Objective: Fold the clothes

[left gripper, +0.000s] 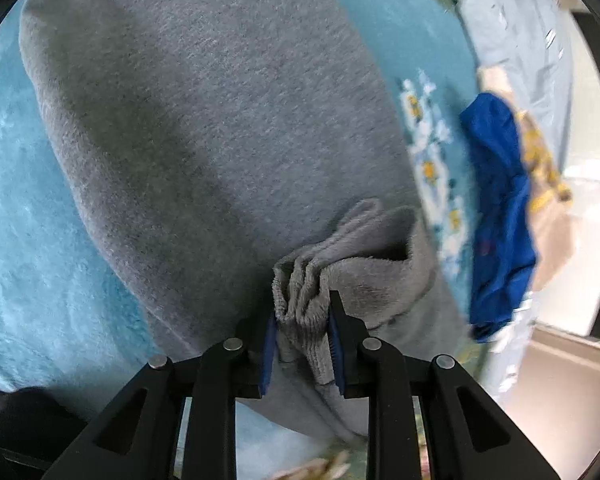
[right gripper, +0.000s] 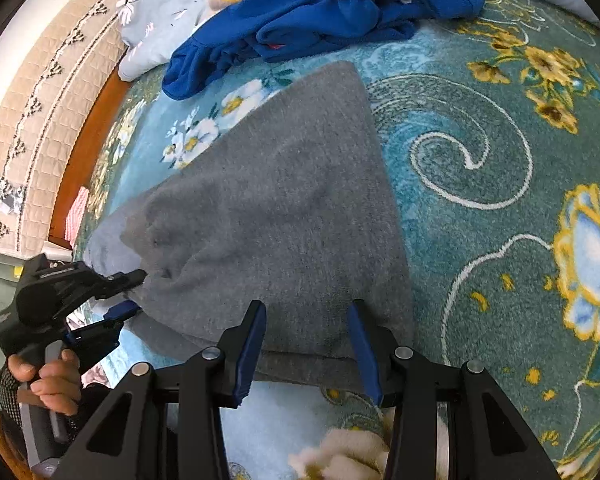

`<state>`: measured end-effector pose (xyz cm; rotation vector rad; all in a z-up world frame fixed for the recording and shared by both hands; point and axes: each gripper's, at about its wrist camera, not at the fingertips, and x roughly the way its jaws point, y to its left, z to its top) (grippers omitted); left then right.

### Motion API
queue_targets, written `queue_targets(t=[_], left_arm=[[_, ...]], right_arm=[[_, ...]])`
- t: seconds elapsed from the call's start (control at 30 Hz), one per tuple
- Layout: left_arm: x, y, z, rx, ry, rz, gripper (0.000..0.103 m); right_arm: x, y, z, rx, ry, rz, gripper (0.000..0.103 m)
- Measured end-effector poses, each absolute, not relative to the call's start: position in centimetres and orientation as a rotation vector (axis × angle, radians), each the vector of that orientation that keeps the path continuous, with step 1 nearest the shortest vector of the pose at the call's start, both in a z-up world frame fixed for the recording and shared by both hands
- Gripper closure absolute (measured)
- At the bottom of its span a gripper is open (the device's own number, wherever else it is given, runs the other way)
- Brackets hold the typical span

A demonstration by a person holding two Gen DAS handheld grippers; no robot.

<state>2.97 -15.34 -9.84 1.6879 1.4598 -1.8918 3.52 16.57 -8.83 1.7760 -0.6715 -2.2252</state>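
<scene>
A grey fleece garment lies spread on a teal flowered carpet. It fills the left wrist view. My left gripper is shut on a bunched grey edge of the garment; it shows at the left of the right wrist view, held by a hand. My right gripper is open, its fingers either side of the garment's near edge and just above it, holding nothing.
A crumpled blue garment lies beyond the grey one, also at the right of the left wrist view. A pale blue flowered cloth and a beige quilted bed edge lie at the far left.
</scene>
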Motion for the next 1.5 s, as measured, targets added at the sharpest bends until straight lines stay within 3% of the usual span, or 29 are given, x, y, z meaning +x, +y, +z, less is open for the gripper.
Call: queue_targets(t=[0.23,0.43,0.63,1.07,1.5], left_arm=[[4.6,-16.4,-7.2,1.582,1.643,-2.054,0.067],[5.0,-17.8,-1.2,1.549,1.362,-2.398,0.066],[7.2,-23.3,1.9,1.334,1.300,-2.508,0.060],[13.5,-37.6,-6.4,1.090,1.586,-2.148,0.057],[8.3,-39.6,-12.8,1.172,1.709,-2.061,0.053]], right_arm=[[4.1,16.5,-8.2,1.791,-0.669,-2.249,0.057],[4.3,15.9,-8.1,1.820,-0.625,-2.270,0.057],[4.3,14.9,-7.6,1.834,-0.593,-2.282,0.057],[4.3,14.1,-5.6,1.835,-0.571,-2.341,0.057],[4.4,14.6,-4.4,1.875,-0.574,-2.390,0.057]])
